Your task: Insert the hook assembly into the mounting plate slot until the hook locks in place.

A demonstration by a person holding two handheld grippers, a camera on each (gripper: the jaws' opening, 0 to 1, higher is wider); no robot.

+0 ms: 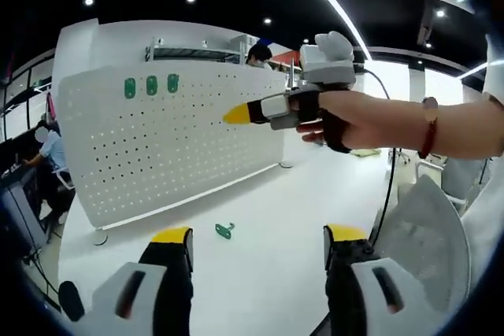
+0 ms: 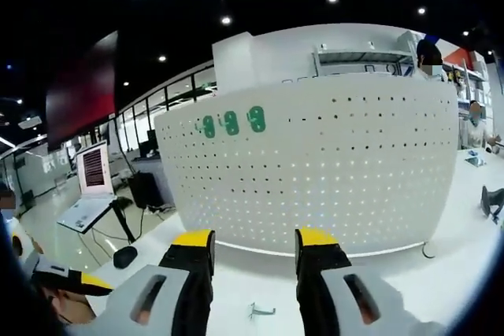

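The green hook [image 1: 224, 230] lies flat on the white surface [image 1: 260, 273], in front of the upright white pegboard [image 1: 173, 139] and between the left gripper [image 1: 256, 245] jaws, which stand apart and hold nothing. Three green mounts [image 2: 230, 123] sit high on the pegboard's left part. The right gripper [image 2: 253, 245], released and empty, faces the board above the hook [image 2: 261, 311].

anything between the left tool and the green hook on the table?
Nothing. In the left gripper view, bare white table runs from the open left tool to the green hook, which lies just ahead of its tips.
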